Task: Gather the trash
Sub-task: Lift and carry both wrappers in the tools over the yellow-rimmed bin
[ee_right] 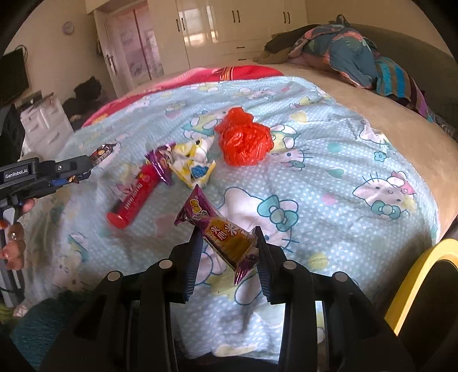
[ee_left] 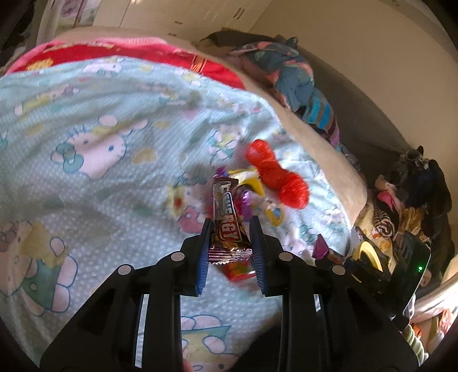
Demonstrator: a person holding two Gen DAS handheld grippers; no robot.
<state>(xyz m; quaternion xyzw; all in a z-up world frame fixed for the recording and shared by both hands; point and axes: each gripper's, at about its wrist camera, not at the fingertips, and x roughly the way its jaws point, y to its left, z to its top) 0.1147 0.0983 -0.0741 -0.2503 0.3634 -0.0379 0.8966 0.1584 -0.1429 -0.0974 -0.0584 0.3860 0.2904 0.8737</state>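
Note:
On a pale blue cartoon-print bedspread [ee_right: 329, 183] lies a cluster of trash. My left gripper [ee_left: 230, 226] is shut on a brown energy-bar wrapper [ee_left: 224, 206], lifted off the cover. The right wrist view shows that gripper [ee_right: 75, 171] at the left edge. My right gripper [ee_right: 228, 231] is shut on a purple and yellow snack packet [ee_right: 223, 237] held above the bed. Still lying there are a crumpled red plastic bag [ee_right: 243, 140], a yellow-white wrapper [ee_right: 194, 163], a purple wrapper [ee_right: 161, 166] and a red tube [ee_right: 134, 197].
A heap of colourful clothes [ee_right: 349, 51] sits at the far end of the bed. White wardrobes [ee_right: 229, 25] and a small drawer unit [ee_right: 45, 123] stand beyond. A yellow-rimmed dark object [ee_right: 423, 271] is close at the lower right.

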